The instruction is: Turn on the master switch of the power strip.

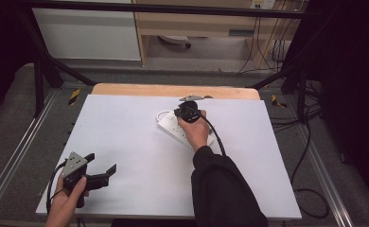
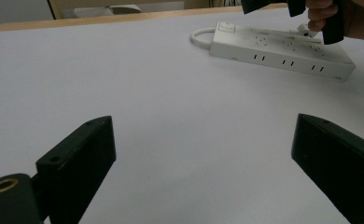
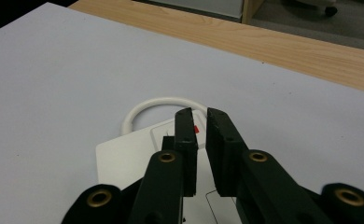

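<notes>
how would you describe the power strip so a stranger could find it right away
Start at the white sheet covering the table, then look toward its far edge, right of centre. The power strip lies flat there under the right gripper, a long white block with rows of sockets. A white cable loop curls from its end beside a switch with a red mark.

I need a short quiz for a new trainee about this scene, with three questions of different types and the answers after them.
1. True or false: the left gripper holds the power strip.
2. Which end of the strip is below the right gripper? A) the switch end with the cable loop B) the far plain end
3. Fill in: the strip lies on a ____ table cover.

Key:
1. False; its jaws stand wide apart over bare surface.
2. A
3. white
</notes>
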`<act>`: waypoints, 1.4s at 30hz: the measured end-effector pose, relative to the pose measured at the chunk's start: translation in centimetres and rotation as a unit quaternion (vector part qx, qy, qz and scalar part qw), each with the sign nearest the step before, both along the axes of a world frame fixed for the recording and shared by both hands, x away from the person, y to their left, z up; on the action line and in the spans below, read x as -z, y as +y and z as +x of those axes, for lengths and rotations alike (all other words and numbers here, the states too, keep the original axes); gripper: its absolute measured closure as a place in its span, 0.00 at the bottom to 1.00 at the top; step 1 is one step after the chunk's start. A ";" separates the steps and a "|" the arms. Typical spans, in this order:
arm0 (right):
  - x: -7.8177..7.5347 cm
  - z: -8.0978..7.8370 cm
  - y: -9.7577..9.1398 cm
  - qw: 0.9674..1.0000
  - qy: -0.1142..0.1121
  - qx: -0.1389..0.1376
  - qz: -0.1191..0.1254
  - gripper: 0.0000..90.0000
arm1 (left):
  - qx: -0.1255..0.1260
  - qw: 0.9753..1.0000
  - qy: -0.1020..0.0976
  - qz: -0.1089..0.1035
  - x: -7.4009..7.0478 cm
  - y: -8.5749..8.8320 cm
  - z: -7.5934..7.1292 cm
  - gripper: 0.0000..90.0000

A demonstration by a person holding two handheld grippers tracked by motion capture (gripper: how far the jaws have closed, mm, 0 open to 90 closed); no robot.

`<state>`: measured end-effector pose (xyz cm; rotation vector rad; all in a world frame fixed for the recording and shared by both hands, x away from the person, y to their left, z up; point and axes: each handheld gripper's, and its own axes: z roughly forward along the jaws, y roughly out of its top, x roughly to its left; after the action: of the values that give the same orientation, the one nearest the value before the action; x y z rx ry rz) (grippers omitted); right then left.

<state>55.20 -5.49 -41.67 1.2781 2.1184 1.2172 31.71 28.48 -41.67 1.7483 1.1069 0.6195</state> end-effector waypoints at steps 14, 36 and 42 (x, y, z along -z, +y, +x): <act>-1.0 -0.6 -1.6 1.000 0.011 0.018 0.010 0.49 | 0.000 1.000 0.001 0.001 0.0 0.0 0.0 0.07; -2.5 -3.7 -6.5 0.999 0.013 0.032 0.025 0.10 | -0.010 1.000 0.005 0.001 0.1 0.1 0.0 0.06; -3.0 -5.2 -8.3 0.999 -0.010 0.033 0.021 0.09 | -0.013 1.000 0.006 0.000 0.1 0.2 0.0 0.06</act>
<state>49.99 -13.78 -38.71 1.3385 2.0305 1.2480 31.68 28.66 -41.76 1.7427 1.1384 0.6257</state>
